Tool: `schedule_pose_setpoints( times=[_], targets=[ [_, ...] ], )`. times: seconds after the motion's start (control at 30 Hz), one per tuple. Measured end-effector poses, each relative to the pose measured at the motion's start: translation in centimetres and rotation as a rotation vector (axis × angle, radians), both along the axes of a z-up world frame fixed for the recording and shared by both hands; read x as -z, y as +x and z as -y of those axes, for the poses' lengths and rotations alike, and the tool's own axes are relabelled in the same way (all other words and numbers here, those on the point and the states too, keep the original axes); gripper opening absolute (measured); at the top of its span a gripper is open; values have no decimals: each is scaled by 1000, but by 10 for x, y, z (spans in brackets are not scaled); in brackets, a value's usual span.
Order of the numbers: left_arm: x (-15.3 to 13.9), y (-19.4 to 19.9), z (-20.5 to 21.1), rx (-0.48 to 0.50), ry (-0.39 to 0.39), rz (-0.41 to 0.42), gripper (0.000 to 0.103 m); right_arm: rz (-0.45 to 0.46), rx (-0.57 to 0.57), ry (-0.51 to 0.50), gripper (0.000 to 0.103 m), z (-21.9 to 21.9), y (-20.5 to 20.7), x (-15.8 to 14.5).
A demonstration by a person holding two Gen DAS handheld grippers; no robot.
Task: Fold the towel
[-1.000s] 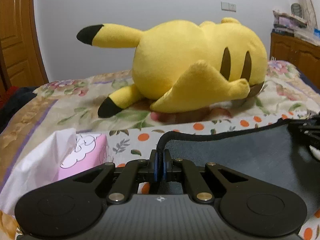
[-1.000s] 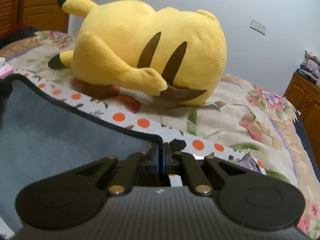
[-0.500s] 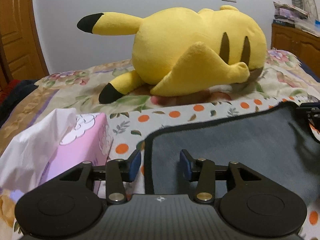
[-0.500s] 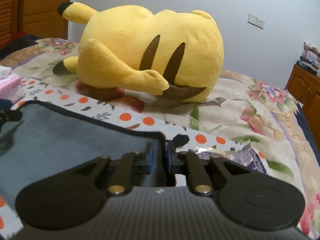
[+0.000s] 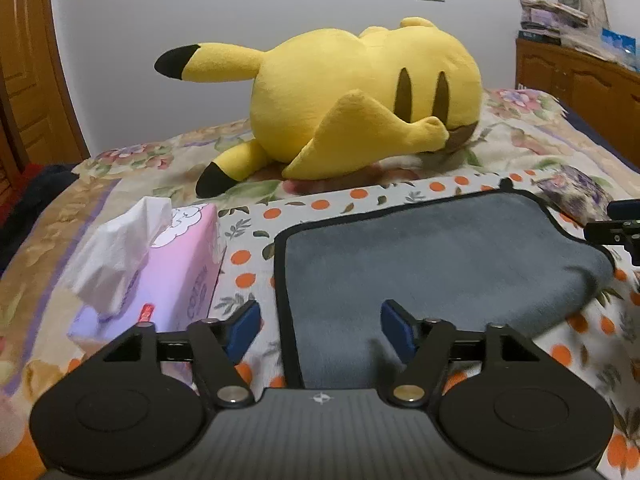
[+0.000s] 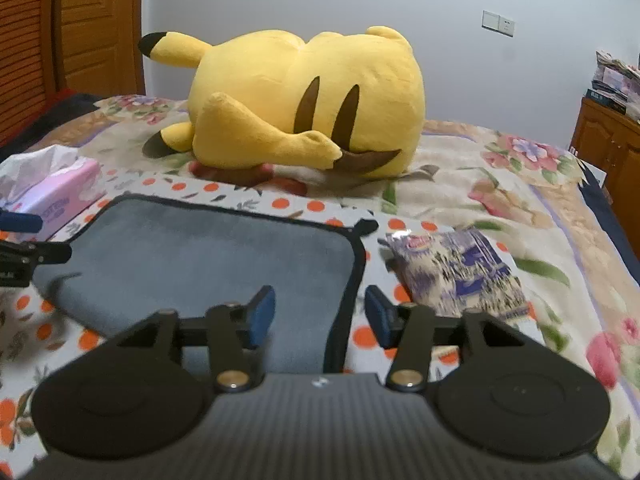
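Now the grey towel (image 5: 432, 256) lies flat on the bed (image 5: 520, 140), already doubled over by the look of its rounded fold at the right, with its black-piped edges at the far and left sides. It sits between a pink tissue box (image 5: 176, 264) on the left and a purple packet (image 6: 460, 272) on the right, with a big yellow plush toy (image 5: 360, 100) well beyond it.

The left gripper (image 5: 320, 330) hangs low over the near left corner of the towel, its blue pads spread wide apart and holding nothing; the piped left edge runs up between them. The right gripper (image 6: 320, 316) is likewise spread, empty, straddling the near right edge of the cloth, one pad over grey pile and the other over the spotted sheet. Both point forward toward the plush toy, roughly level and parallel.

The step in hand seems to be a release and pull-back after laying a fold. To do it well, I would draw both grippers straight back and slightly up so no pad snags the piping, then check that the edges sit square before choosing the next pair of corners. A sideways drag could skew the top layer.
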State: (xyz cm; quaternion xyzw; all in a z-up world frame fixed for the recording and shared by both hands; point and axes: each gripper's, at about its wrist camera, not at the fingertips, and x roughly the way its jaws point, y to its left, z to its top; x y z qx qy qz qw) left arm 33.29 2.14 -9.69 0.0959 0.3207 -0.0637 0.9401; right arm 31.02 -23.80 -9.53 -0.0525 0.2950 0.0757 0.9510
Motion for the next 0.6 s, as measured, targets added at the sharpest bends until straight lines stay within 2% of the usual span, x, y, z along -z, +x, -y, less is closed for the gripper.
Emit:
schedule_pose_setpoints(
  times=[0.27,0.33,0.47,0.6],
  targets=[
    [-21,-33,1,16,-27,0,93,-6,-5,7,67,-1,-37,-12],
    [-26,-42,4,21,-21,5,94,1,-6,6,79,-3,-45,-15],
    [-34,-57,7,33,-16,13,97,25,-30,1,84,-6,-60,-22],
    [-40,-73,11,36,-24,23,99,29,-24,37,91,-5,-71,-28]
  ],
)
